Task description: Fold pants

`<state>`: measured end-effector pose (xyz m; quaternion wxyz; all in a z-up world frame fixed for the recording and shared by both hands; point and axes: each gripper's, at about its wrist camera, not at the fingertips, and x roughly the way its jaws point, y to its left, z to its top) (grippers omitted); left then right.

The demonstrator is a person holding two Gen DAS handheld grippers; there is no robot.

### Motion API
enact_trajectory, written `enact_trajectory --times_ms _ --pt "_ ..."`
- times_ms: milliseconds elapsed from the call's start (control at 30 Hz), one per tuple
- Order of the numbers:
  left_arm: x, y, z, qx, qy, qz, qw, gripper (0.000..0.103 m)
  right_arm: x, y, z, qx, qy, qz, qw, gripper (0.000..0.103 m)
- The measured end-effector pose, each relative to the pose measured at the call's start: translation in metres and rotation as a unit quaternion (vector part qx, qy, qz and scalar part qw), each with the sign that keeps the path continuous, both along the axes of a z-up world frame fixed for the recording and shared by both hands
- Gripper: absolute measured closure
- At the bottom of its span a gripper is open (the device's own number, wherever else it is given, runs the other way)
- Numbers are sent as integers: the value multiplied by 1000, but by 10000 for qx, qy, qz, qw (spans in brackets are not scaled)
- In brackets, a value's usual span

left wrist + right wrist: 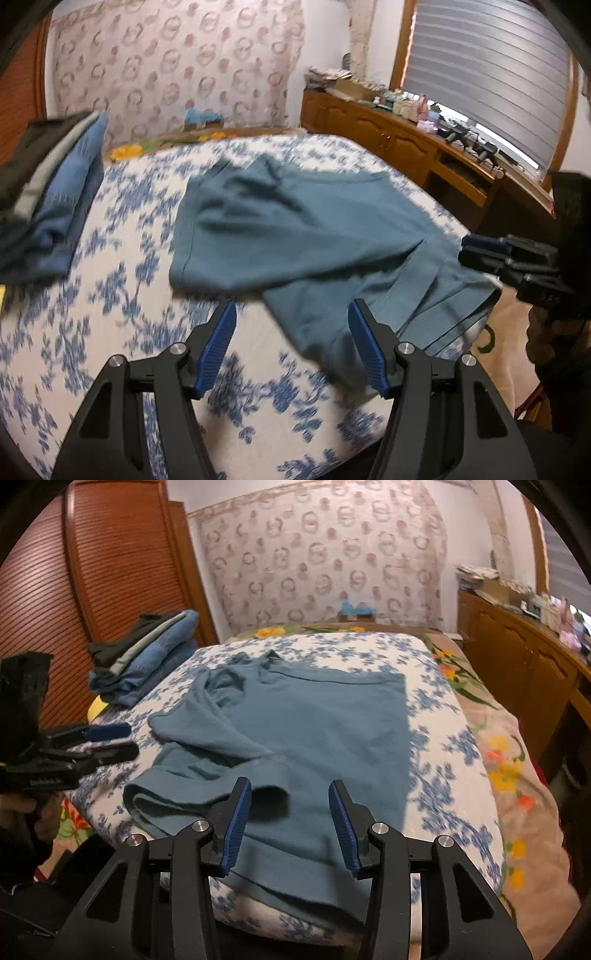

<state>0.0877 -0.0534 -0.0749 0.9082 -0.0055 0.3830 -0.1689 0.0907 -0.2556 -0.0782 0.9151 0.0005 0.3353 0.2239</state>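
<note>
- I see the teal pants (314, 723) spread on the bed (454, 760), one leg lapped across the other, the near edge hanging off.
- My left tool (291, 343) and right tool (290, 823) both hover wide open, gripping nothing.
- Risk, as I judge it: pinching only 1 layer, or dragging the quilt along, would skew the fold; the overhang could slide off.
- No brand or writing is readable.

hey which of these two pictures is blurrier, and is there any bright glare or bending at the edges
Left wrist view: blurrier, the floral bedspread and teal pants smear with motion; bright daylight glares under the window blind. Right wrist view: sharper on the pants, slight blur near the left tool. Both: strong fisheye bending and dark corner vignetting.
</note>
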Motion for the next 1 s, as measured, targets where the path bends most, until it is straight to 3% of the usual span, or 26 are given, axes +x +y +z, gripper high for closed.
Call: enact_trajectory --times_ms 267,467,567,700,867,1000 --pt "-3 11 -22 -45 236 152 9996 41 21 25 -8 -236 149 200 9994 60" --pt "-7 13 -22 -149 116 243 9995 41 36 27 -15 -111 455 241 9986 61" --pt "-7 11 -22 -105 82 284 9995 41 38 31 -18 -111 581 330 9977 71" --pt "-7 11 -22 -97 49 318 9994 41 35 30 -18 -36 606 418 9973 92" --pt "-7 14 -18 -263 80 397 9988 41 23 31 -4 0 315 477 9984 98" --pt "-13 16 -7 -341 -154 385 9986 41 9 28 13 113 -8 409 9991 98"
